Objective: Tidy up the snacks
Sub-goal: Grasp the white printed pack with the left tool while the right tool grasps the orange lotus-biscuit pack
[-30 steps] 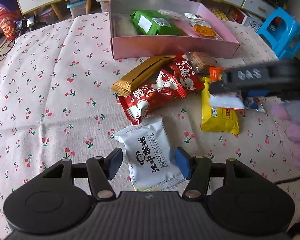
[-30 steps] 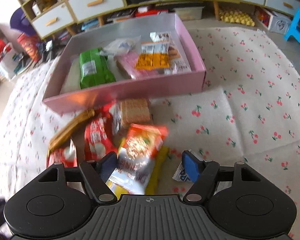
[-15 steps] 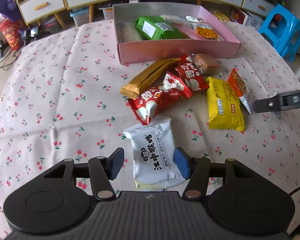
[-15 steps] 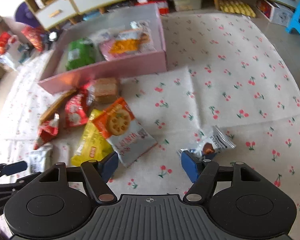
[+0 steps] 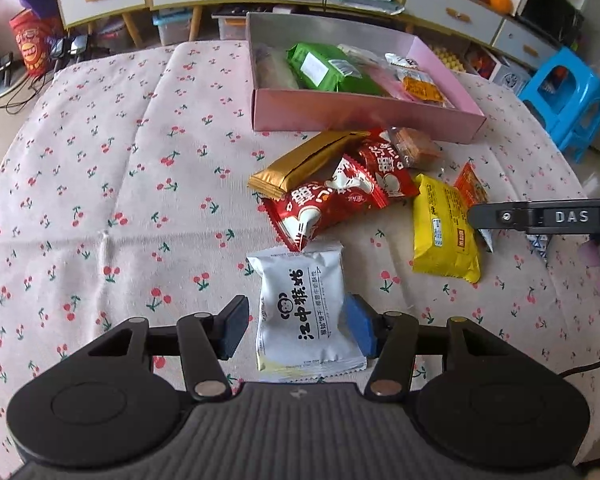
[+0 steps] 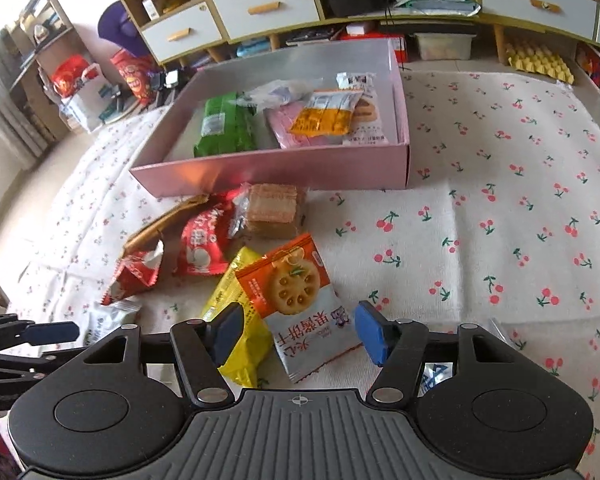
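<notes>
White packet (image 5: 306, 312) and orange packet (image 6: 300, 300) sit between closing tongs.

Loose snack packets (image 5: 332, 200) lie flat on the cloth, just near of a pink box (image 5: 360, 114) part-filled with others.

Lighting: bright, even daylight; strongest at upper left of the right wrist view, washed out there. Shadows: soft, faint. Focus: sharp centrally. Distortion: strong fisheye curvature at edges; corners dark.
</notes>
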Available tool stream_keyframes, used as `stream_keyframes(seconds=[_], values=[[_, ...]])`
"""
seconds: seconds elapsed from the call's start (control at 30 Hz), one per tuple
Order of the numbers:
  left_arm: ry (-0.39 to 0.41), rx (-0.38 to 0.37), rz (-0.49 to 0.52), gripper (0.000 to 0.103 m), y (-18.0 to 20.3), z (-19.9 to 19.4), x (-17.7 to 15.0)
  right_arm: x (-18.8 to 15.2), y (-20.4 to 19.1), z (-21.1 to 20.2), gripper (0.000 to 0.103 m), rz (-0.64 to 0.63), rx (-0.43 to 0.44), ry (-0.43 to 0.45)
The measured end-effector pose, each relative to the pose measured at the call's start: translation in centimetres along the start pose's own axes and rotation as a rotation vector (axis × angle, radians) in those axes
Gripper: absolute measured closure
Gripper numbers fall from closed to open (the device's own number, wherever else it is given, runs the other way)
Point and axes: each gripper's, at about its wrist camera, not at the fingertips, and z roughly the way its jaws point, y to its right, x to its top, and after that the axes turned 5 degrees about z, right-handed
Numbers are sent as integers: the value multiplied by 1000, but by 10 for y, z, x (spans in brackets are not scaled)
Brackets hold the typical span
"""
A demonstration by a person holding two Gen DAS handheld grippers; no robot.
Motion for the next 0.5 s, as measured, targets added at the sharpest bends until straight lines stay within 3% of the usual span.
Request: stream_keyframes(seconds=[0.13,0.37,0.5], values=[[-13,38,14,52,7,9,-4,1,5,7,42,34,1,-1],[-12,43,26,57,10,9,-3,4,15,8,64,156,69,-32],[-16,29,22,59,9,8,-3,5,15,7,65,182,78,-44]])
